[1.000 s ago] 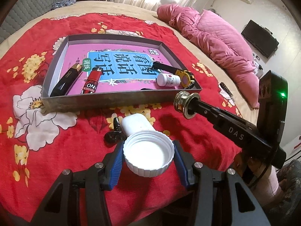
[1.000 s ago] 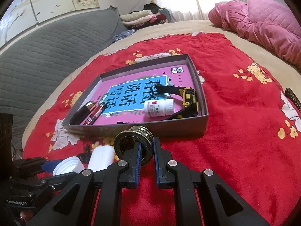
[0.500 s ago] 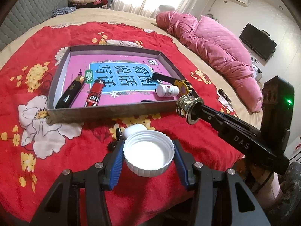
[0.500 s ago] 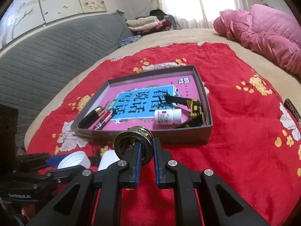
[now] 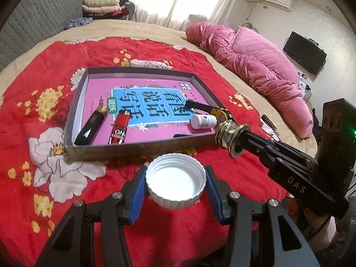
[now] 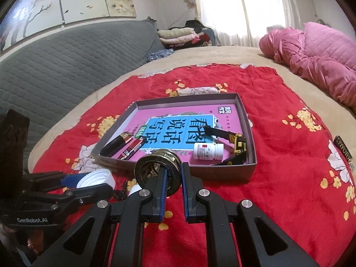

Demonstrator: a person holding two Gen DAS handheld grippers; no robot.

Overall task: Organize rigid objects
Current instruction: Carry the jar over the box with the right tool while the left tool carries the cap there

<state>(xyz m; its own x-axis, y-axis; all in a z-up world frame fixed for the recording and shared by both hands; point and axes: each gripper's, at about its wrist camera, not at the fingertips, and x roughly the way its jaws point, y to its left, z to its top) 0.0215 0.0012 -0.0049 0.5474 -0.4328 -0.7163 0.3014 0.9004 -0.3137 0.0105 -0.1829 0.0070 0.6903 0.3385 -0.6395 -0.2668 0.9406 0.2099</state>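
Note:
My left gripper (image 5: pixel 175 179) is shut on a white ribbed cap (image 5: pixel 175 184), hollow side up, held above the red flowered blanket just in front of the tray. My right gripper (image 6: pixel 173 173) is shut on a brass-coloured metal ring (image 6: pixel 153 169), which hangs by the tray's near right corner (image 5: pixel 230 136). The grey tray (image 5: pixel 138 148) has a pink and blue printed floor. On it lie a black lighter (image 5: pixel 91 126), a red lighter (image 5: pixel 119 128), a white pill bottle (image 5: pixel 203 121) and a yellow-black strap tool (image 5: pixel 219 112). A white bottle (image 6: pixel 133 190) lies on the blanket, mostly hidden.
A pink quilt (image 5: pixel 255 57) is piled at the bed's far right. A dark flat bar (image 6: pixel 343 149) lies on the blanket at the right edge. A grey padded headboard (image 6: pixel 66 66) and folded clothes (image 6: pixel 180 34) stand behind. A small black object (image 6: pixel 119 193) lies near the bottle.
Both grippers have risen a little with their loads. The cap now covers the white bottle in the left wrist view. The ring has moved up to the tray's near right corner.

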